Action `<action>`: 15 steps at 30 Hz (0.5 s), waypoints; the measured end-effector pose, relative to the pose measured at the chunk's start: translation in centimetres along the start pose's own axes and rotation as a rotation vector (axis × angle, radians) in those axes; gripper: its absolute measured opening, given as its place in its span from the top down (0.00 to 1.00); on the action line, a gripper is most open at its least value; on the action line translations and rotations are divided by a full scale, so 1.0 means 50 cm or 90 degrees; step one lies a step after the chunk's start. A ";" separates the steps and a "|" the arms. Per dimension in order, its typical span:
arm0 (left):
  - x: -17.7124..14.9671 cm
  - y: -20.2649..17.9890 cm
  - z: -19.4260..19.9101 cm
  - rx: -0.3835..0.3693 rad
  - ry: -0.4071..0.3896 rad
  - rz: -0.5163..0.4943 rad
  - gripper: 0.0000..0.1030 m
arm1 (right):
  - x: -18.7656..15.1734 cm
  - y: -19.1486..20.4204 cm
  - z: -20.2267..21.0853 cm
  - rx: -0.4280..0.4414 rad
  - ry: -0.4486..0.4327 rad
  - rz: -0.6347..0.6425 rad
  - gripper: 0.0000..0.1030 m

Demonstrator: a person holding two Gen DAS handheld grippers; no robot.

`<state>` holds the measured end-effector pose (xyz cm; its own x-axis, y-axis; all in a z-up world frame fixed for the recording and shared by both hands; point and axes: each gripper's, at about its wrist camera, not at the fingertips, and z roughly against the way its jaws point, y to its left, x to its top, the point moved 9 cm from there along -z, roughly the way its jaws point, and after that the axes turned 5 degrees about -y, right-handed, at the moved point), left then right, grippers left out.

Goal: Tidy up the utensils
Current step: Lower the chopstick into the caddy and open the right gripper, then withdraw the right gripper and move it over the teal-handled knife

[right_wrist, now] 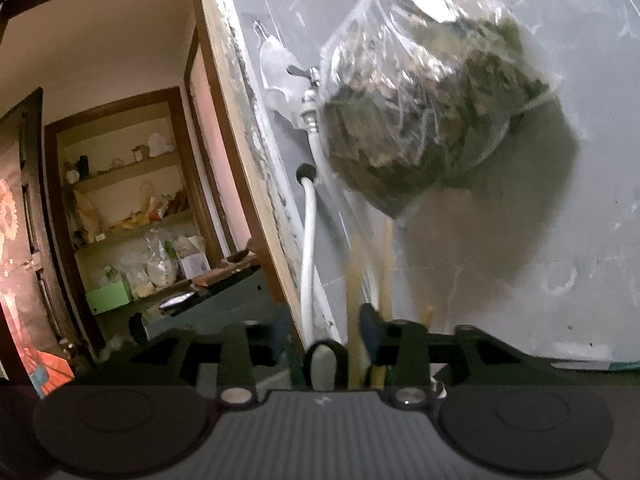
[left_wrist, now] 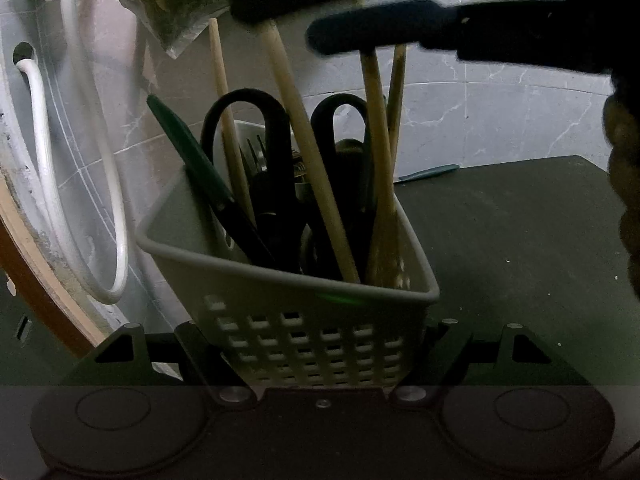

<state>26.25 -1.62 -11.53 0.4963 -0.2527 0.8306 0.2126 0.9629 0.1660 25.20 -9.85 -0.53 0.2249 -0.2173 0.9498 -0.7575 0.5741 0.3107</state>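
In the left wrist view, your left claw sits at the bottom centre, its jaws clamped on the two sides of the basket and steadying it on the dark counter. The basket holds scissors, a green handle and several wooden handles, all standing upright or leaning. Across the top of the frame your right claw reaches in from the right, level with the handle tops. One wooden handle rises between its two fingers. A teal utensil lies flat on the counter at the wall, behind the basket and to its right.

In the right wrist view, the jaws stand apart at the bottom centre. Two wooden handles pass up between them, with a clear gap on the left side, so nothing is pinched. A bag of leaves hangs on the wall just above.

This looks like the drop-off step: a wooden utensil is in the basket and out of your grip. Next, lift your right claw straight up, clear of the handles and without knocking the bag. Then go for the teal utensil. Keep your left grip on the basket.
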 end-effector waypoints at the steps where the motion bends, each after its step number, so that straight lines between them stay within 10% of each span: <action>1: 0.000 0.000 0.000 0.000 0.000 0.001 0.22 | 0.007 0.004 0.004 0.002 -0.005 0.002 0.45; 9: 0.001 -0.005 0.003 0.005 -0.001 0.005 0.22 | 0.084 0.015 0.047 -0.004 -0.058 0.019 0.04; 15: 0.001 -0.006 0.003 0.009 -0.001 0.008 0.22 | 0.124 -0.051 0.092 -0.088 -0.085 0.016 0.00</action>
<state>26.06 -1.91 -11.46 0.4978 -0.2404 0.8333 0.1950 0.9672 0.1626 25.71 -16.31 4.38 0.1173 -0.2987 0.9471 -0.6687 0.6813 0.2978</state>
